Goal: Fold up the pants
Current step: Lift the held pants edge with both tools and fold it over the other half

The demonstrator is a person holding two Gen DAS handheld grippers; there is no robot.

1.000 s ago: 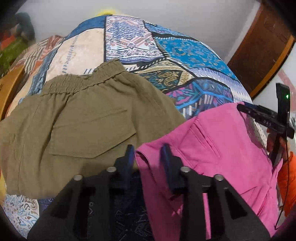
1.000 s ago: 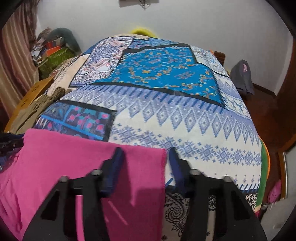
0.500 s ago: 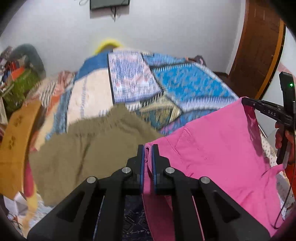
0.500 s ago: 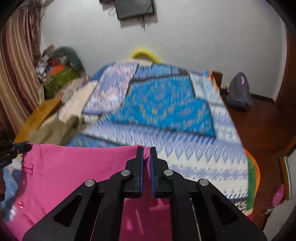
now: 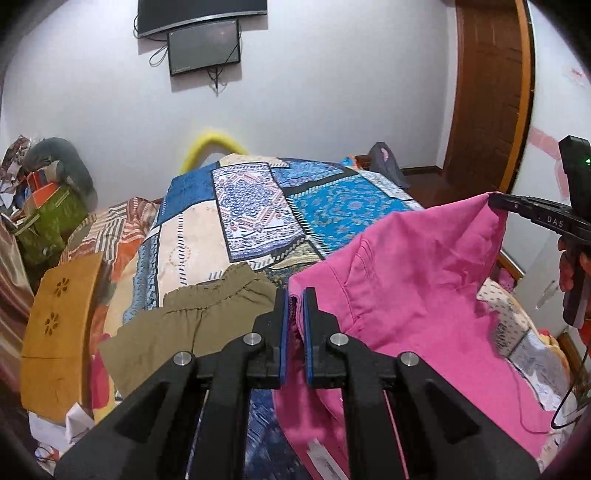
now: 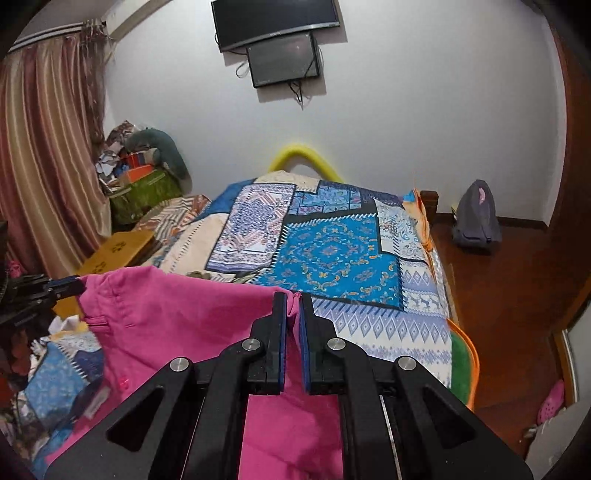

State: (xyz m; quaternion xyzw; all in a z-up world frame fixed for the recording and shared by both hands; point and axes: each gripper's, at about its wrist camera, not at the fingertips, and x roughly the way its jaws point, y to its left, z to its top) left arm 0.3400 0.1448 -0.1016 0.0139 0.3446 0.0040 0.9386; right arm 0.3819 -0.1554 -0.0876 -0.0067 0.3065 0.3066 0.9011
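Beside pink pants [image 5: 413,280], olive shorts [image 5: 192,321]

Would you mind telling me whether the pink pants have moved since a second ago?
Yes. The pink pants have been lifted off the patchwork bedspread, hanging between the left hand-held gripper and right hand-held gripper; earlier they lay flat.

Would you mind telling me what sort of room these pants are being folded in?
Most likely a home bedroom: a bed under a patchwork cover, a television on the wall, and a curtain beside piled belongings.
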